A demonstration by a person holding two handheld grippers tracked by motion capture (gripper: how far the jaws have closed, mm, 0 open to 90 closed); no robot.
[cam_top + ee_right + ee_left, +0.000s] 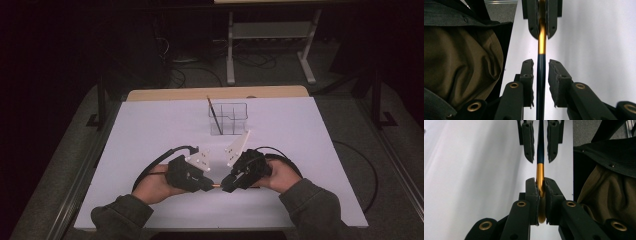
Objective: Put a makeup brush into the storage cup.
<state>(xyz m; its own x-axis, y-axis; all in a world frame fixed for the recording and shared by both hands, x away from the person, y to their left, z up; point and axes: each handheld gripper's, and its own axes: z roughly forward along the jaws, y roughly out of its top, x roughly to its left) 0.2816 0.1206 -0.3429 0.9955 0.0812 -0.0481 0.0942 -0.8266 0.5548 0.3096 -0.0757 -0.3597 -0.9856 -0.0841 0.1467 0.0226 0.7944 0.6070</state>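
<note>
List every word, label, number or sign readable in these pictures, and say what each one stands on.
None: no readable text shows in any view.
The thin brush with dark blue handle and gold ferrule: plain, no print.
The black left gripper and black right gripper: no markings.
The clear plastic compartment holder and white table: bare of any label.

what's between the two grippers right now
A brush with a gold band and dark handle bridges the left gripper and right gripper, clearest in both gripper views.

Your two claws meet tip to tip.
A brush (217,185) bridges left claw (210,183) and right claw (226,186); a clear organizer (228,119) stands beyond them.
</note>
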